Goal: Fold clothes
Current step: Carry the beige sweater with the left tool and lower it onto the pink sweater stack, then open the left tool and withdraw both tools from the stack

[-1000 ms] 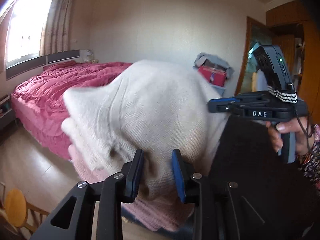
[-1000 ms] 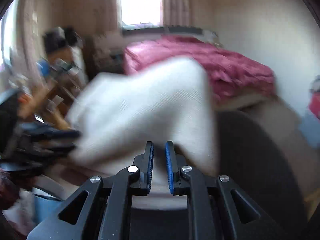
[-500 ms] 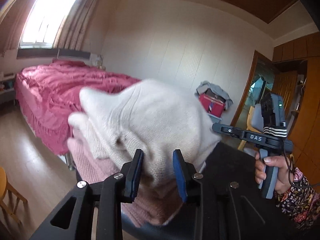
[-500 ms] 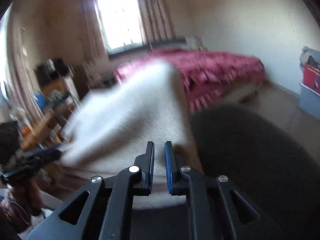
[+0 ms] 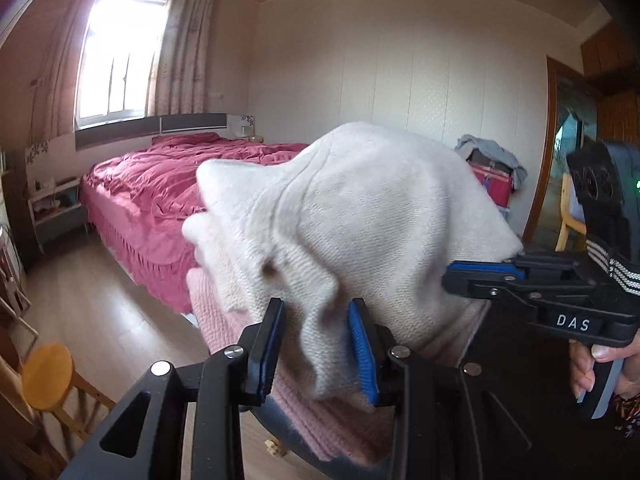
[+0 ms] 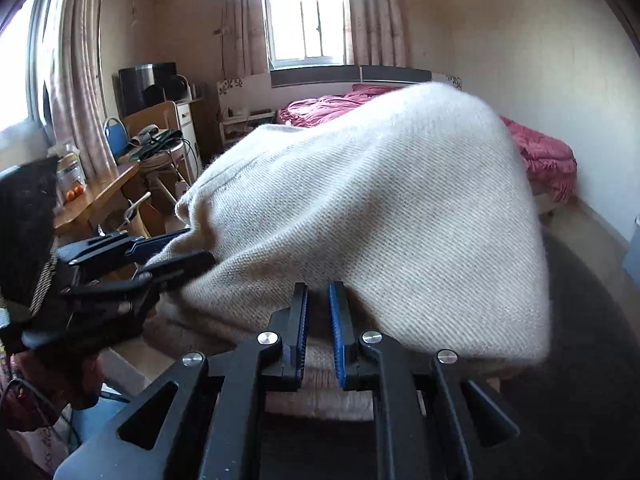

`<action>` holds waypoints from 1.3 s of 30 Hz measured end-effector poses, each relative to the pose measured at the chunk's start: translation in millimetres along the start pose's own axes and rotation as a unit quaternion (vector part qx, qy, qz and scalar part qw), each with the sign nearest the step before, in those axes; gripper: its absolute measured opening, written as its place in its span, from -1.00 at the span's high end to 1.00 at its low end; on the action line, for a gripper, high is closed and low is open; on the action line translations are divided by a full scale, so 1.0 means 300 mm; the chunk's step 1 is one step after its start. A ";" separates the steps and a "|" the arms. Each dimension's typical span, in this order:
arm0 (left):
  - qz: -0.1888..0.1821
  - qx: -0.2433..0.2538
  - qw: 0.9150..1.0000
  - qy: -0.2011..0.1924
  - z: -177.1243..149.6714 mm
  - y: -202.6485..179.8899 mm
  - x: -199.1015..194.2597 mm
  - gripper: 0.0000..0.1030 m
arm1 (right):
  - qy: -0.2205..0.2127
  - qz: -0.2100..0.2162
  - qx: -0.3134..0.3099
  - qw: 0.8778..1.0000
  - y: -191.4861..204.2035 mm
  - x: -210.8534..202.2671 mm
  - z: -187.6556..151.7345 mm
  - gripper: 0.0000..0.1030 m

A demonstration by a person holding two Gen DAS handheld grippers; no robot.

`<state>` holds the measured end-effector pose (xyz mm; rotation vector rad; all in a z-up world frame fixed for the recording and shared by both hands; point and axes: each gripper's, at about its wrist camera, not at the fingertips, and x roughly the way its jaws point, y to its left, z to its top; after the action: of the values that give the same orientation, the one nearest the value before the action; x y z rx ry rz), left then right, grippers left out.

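I hold a cream knitted sweater (image 5: 376, 216) up in the air between my two tools, spread like a small tent, probably so that one half can be carried over and laid down as a fold. My left hand-held gripper (image 5: 318, 346) has its blue-padded fingers partly apart with a bunched fold of the knit pinched between them. My right hand-held gripper (image 6: 318, 328) has its fingers nearly together on the sweater's lower edge; I judge it is gripping a thin layer, though the cloth hides the contact. Seen from the left camera, the right tool reaches in from the side and bites the far corner of the cream knit, with a person's hand (image 5: 600, 364) on its grip. Beneath the raised sweater lies a pink knitted garment (image 5: 320, 408), folded flat on a dark round seat or cushion (image 6: 592, 320). Whether that surface is a chair I cannot tell. Behind is a bedroom: a bed (image 5: 168, 188) with a crimson quilt, a bright curtained window (image 6: 304, 12), pale walls, a wooden floor (image 5: 104, 304) and a cluttered wooden counter (image 6: 96, 196).
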<state>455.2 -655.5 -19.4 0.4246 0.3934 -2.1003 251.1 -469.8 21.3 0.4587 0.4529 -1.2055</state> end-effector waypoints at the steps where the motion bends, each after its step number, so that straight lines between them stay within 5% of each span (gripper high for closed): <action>1: 0.000 -0.007 1.000 -0.003 -0.008 0.008 0.004 0.34 | -0.001 0.003 0.003 1.000 -0.005 -0.006 -0.012 0.77; 7: 0.009 -0.044 0.999 -0.017 -0.051 0.032 -0.028 0.33 | -0.013 0.004 0.031 0.999 -0.028 0.006 -0.017 0.77; 11: -0.018 -0.089 0.995 -0.037 -0.087 0.052 -0.066 0.34 | -0.030 -0.048 -0.009 0.998 -0.009 -0.015 -0.046 0.78; 15: 0.015 -0.090 0.995 -0.036 -0.121 -0.021 -0.080 0.34 | -0.076 -0.070 -0.025 0.994 -0.001 -0.083 -0.078 0.77; 17: 0.031 -0.090 0.995 -0.036 -0.137 -0.057 -0.087 0.34 | -0.102 -0.075 -0.030 0.992 0.012 -0.127 -0.093 0.59; 19: 0.047 -0.090 0.994 -0.035 -0.154 -0.093 -0.095 0.34 | -0.119 -0.073 -0.038 0.989 0.019 -0.163 -0.107 0.16; 22: 0.071 -0.090 0.993 -0.034 -0.178 -0.147 -0.105 0.32 | -0.128 -0.086 -0.024 0.988 0.014 -0.192 -0.136 -0.07; 30: 0.105 -0.090 0.990 -0.001 -0.233 -0.310 -0.094 0.31 | -0.068 -0.127 0.083 0.986 -0.095 -0.199 -0.227 -0.08; 34: 0.119 -0.072 0.990 0.018 -0.241 -0.406 -0.081 0.28 | -0.041 -0.139 0.111 0.983 -0.139 -0.196 -0.248 -0.49; 39: 0.128 -0.022 0.990 0.057 -0.240 -0.469 -0.042 0.27 | -0.019 -0.123 0.087 0.988 -0.112 -0.156 -0.237 -0.66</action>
<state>353.0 -541.9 -62.0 0.5412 0.4267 -1.8216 199.2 -403.4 -14.1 0.5392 0.3805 -1.4985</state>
